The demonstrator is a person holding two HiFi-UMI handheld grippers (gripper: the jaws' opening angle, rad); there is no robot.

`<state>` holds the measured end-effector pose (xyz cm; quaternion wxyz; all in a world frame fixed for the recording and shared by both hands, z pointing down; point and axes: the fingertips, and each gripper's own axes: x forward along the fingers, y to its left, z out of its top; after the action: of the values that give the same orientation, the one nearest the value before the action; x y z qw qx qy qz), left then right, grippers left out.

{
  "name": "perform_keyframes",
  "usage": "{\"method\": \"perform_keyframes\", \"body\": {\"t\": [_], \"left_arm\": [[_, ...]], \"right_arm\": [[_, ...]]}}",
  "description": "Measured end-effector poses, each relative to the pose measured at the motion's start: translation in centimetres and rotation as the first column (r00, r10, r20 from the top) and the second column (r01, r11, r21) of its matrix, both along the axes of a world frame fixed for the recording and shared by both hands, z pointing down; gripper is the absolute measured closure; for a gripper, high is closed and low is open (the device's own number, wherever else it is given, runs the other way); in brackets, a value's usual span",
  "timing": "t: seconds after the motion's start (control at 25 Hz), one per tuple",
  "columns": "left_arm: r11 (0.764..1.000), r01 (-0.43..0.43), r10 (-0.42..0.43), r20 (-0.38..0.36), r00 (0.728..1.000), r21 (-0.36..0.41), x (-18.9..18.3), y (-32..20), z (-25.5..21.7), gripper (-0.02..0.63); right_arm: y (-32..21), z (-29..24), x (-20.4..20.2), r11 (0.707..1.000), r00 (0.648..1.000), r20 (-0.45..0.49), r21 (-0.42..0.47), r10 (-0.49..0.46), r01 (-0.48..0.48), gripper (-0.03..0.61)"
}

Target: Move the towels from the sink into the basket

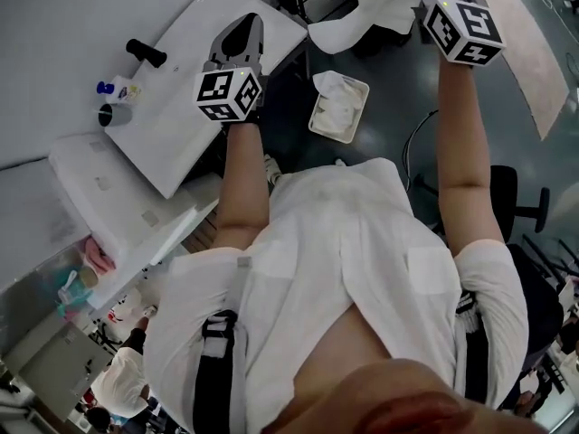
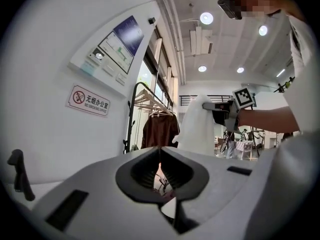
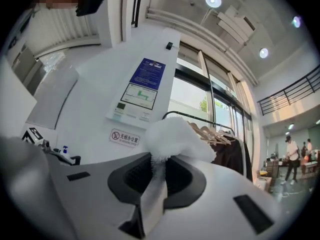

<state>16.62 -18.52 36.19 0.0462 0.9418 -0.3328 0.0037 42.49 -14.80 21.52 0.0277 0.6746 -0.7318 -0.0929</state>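
Your right gripper (image 3: 160, 179) has its jaws clamped on a fluffy white towel (image 3: 172, 134). The pinch is at one edge, so the rest hangs free in a soft, bunched fold. In the head view it hangs just past the basket (image 1: 313, 107) on the floor, not yet over it, and a crumpled towel (image 1: 339, 107) lies inside. Your left gripper (image 2: 161, 170) is closed on nothing, held level over the white sink (image 1: 172, 116) — likely just keeping clear
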Motion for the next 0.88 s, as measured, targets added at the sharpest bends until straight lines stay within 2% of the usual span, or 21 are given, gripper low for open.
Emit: {"method": "perform_keyframes", "body": {"t": [0.2,0.4,0.64,0.88], "left_arm": [[0.998,-0.063,0.063,-0.003,0.998,-0.021,5.2,1.9,1.1,0.597],[0.996,-0.086,0.087,0.012,0.996,-0.036,7.7,3.6,3.0,0.597],[0.996,-0.064,0.066,0.031,0.997,-0.055,7.0,4.3,4.7,0.597],[0.997,-0.015,0.019,0.053,0.998,-0.070,4.5,4.4,6.1,0.597]], "right_arm": [[3.8,5.3,4.3,0.993,0.998,-0.005,-0.104,0.056,-0.056,0.511],[6.9,11.7,6.4,0.977,0.997,0.022,-0.199,0.076,-0.070,0.511],[9.2,18.3,5.9,0.958,0.990,0.106,-0.282,0.093,-0.060,0.511],[10.5,25.1,3.2,0.925,0.978,0.184,-0.379,0.095,-0.019,0.511]]}}
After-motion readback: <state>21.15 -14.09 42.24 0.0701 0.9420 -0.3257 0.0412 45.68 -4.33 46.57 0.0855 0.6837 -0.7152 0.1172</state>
